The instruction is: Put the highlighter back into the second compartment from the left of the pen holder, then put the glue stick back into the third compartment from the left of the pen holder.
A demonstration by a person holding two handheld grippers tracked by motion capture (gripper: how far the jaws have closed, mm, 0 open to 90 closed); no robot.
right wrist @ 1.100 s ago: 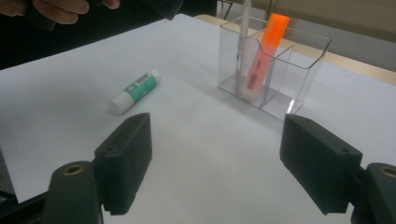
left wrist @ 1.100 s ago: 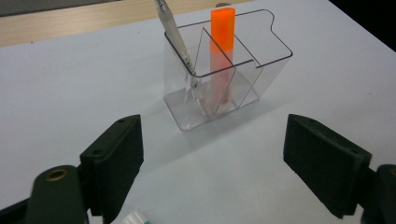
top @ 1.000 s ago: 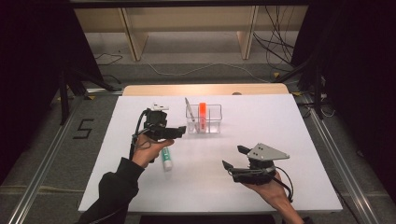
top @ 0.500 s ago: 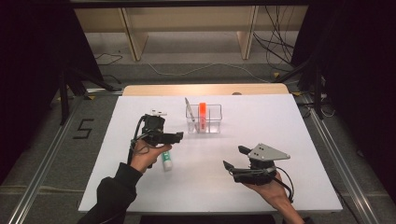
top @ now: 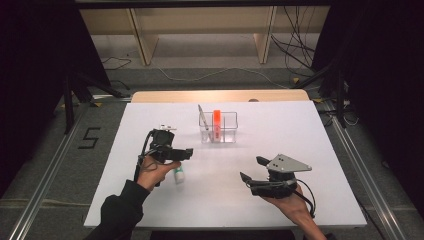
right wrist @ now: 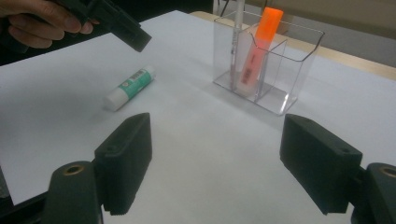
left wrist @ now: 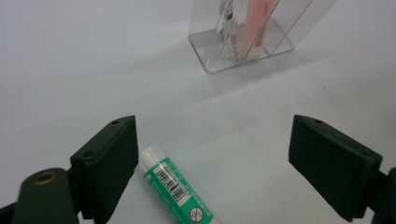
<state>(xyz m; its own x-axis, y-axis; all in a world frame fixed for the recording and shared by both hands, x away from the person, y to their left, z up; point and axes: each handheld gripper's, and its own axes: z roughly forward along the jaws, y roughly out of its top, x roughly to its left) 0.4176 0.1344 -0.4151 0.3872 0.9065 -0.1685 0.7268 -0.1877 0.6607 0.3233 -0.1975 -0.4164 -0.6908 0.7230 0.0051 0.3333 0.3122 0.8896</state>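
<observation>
A green and white glue stick [top: 178,175] [left wrist: 175,186] [right wrist: 130,86] lies flat on the white table [top: 300,130]. My left gripper [top: 184,154] [left wrist: 215,135] hovers open just above it. In the left gripper view the stick's white cap lies by the left jaw. A clear organizer [top: 218,129] [left wrist: 243,42] [right wrist: 271,60] behind it holds an upright orange highlighter [top: 217,122] [right wrist: 259,46] and a pen [top: 201,119] [right wrist: 236,32]. My right gripper [top: 251,169] [right wrist: 215,135] rests open at the front right, with nothing between its jaws.
A wooden strip [top: 215,96] runs along the table's far edge, and a shelf frame and cables lie on the floor beyond it. Bare white surface stretches between the two grippers and to the right of the organizer.
My left gripper has drawn back from near the organizer toward the near-left, over the glue stick. The glue stick and the right gripper have stayed put.
</observation>
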